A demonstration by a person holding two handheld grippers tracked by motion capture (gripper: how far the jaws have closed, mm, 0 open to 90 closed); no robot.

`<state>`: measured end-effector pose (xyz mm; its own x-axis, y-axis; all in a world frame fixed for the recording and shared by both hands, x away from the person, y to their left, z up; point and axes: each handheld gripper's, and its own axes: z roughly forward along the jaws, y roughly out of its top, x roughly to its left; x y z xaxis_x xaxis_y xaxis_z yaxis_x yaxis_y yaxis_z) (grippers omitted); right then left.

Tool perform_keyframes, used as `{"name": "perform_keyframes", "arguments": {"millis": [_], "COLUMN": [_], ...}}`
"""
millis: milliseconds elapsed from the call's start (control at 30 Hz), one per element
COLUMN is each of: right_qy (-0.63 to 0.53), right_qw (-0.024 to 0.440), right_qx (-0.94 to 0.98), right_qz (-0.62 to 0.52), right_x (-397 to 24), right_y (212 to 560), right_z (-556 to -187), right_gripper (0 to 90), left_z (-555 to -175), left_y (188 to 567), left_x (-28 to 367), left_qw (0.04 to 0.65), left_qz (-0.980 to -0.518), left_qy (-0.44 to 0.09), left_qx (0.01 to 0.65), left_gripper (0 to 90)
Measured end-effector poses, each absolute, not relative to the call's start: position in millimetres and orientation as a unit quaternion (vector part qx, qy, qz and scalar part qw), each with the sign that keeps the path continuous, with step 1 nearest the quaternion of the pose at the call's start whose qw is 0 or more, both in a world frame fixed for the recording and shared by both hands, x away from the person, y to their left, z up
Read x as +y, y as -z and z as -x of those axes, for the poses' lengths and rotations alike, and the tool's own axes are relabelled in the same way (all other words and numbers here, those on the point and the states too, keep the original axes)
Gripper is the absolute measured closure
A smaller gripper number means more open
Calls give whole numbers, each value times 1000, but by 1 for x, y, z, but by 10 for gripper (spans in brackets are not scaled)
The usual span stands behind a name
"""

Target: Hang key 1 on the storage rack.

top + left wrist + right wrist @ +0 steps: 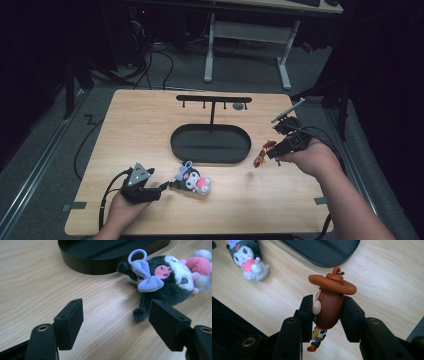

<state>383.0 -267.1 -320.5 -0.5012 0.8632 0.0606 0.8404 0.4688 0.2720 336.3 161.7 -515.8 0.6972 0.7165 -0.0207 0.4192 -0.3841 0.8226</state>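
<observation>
High view. My right gripper (pixel 272 152) holds a small cowboy figure (pixel 261 154) in the air, off the right end of the black oval tray (pixel 187 147) and clear of the wooden table (pixel 140 125). Behind the tray stands a black rack (pixel 214 99) with a row of pegs under its crossbar; I see nothing hanging on them, though a small grey round thing at the bar's right end is too small to identify. My left gripper (pixel 161 188) rests on the table near its front edge, just beside a plush toy (pixel 192 181) that lies on the wood in front of the tray.

Left gripper view. My jaws stand apart with bare table between them. The plush toy (pixel 162 280), dark with a lilac bow and a lilac loop (pixel 137 255), lies ahead and to one side, close to one pad (pixel 167 322) but not gripped.

Right gripper view. My jaws are clamped on the head of the cowboy figure (pixel 328 307), whose orange hat carries a small metal ring (pixel 340 272) on top; the legs hang free below.

Progress, as I judge it: the figure is picked up, its hanging not yet done; the plush toy is untouched; both appear to be left.
</observation>
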Motion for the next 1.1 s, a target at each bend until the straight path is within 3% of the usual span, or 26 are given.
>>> {"name": "perform_keyframes", "arguments": {"millis": [1100], "right_qy": [-147], "right_qw": [52], "right_qx": [847], "right_qz": [-508], "right_x": [-232], "right_y": [303], "right_z": [-458], "right_gripper": [654], "left_z": [-335], "left_y": [516], "left_x": [168], "left_qw": [430], "left_qz": [-816], "left_qy": [-169], "left_qx": [347], "left_gripper": [282]}}
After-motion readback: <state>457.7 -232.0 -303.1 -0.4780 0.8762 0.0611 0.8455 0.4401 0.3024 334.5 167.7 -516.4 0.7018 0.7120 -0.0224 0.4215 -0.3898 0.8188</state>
